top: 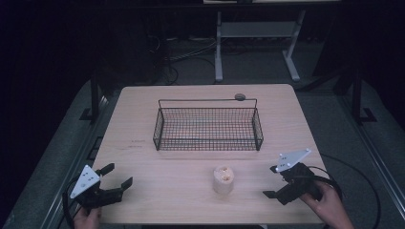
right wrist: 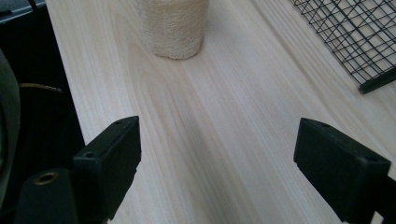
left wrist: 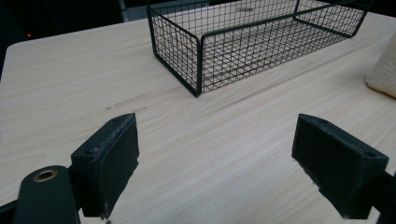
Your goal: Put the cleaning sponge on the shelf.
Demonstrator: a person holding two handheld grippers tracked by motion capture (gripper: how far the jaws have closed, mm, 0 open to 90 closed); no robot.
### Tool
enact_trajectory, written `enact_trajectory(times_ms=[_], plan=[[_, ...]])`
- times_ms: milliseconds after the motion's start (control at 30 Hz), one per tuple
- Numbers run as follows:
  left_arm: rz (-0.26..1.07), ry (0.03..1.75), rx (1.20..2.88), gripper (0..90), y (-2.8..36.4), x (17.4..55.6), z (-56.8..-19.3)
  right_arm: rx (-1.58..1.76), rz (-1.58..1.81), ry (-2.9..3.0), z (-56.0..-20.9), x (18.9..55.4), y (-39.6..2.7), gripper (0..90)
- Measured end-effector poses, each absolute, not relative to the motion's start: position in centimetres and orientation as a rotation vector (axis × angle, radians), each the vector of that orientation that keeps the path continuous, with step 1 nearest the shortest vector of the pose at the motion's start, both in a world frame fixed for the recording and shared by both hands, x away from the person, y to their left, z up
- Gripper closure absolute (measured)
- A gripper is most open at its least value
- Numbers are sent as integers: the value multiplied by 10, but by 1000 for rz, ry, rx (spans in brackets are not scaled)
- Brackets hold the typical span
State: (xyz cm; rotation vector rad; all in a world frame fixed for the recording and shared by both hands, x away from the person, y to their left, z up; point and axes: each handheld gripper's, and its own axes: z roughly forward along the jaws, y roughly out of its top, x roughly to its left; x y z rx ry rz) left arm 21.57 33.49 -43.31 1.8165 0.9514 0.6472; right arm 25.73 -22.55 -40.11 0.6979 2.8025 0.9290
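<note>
A pale beige loofah cylinder [top: 223, 179] stands upright on the wooden table [top: 143, 124], in front of a black wire basket [top: 208, 125]. My left gripper [top: 118, 175] rests near the table's front left corner, open, nothing between its jaws. My right gripper [top: 271, 181] is at the front right, open and bare, pointing toward the loofah. In the right gripper view the loofah [right wrist: 173, 25] stands ahead and the basket's corner [right wrist: 359, 42] lies at upper right. The left gripper view has the basket [left wrist: 243, 42] ahead and the loofah's edge [left wrist: 385, 70] at far right.
A small round dark disc [top: 239, 97] lies on the table behind the basket. A white desk frame [top: 253, 43] stands on the floor beyond the table. The table's front edge runs close under both hands.
</note>
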Motion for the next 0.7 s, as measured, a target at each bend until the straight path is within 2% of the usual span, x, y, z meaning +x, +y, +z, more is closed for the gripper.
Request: enact_trajectory(times_ms=[700], plan=[[648,956,1814,141,337,215,-433,602,890,2842,-396,264,-202,143]])
